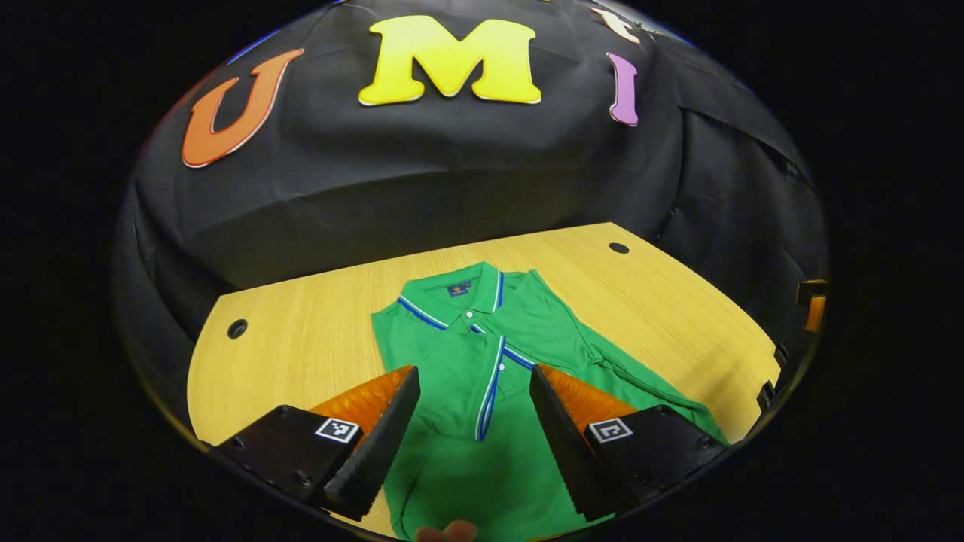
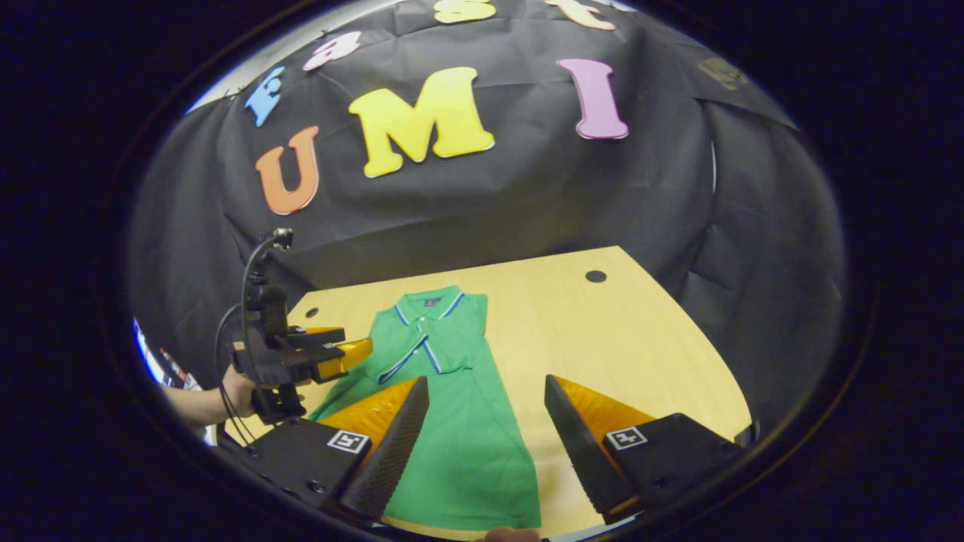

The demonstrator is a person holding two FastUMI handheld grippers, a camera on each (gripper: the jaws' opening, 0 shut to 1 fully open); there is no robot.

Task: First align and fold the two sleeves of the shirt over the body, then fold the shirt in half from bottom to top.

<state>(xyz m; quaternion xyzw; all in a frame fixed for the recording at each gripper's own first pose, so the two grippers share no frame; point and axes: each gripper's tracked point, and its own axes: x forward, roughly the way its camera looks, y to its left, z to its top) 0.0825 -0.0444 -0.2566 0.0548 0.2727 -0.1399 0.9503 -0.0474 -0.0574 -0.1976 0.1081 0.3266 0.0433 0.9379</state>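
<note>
Pale wooden table carries the green shirt lying flat, collar away from me, sleeves seemingly folded in. Both my left gripper and right gripper hover wide open, holding nothing. I judge I should pinch both hem corners evenly, then lift together toward the collar.

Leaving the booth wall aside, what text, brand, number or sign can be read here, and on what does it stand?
Neck label in the collar of the green shirt: too small and blurred to read.
Square coded markers on the left tongs and right tongs: black-and-white patterns, no words.
Nothing else bears readable text.
</note>
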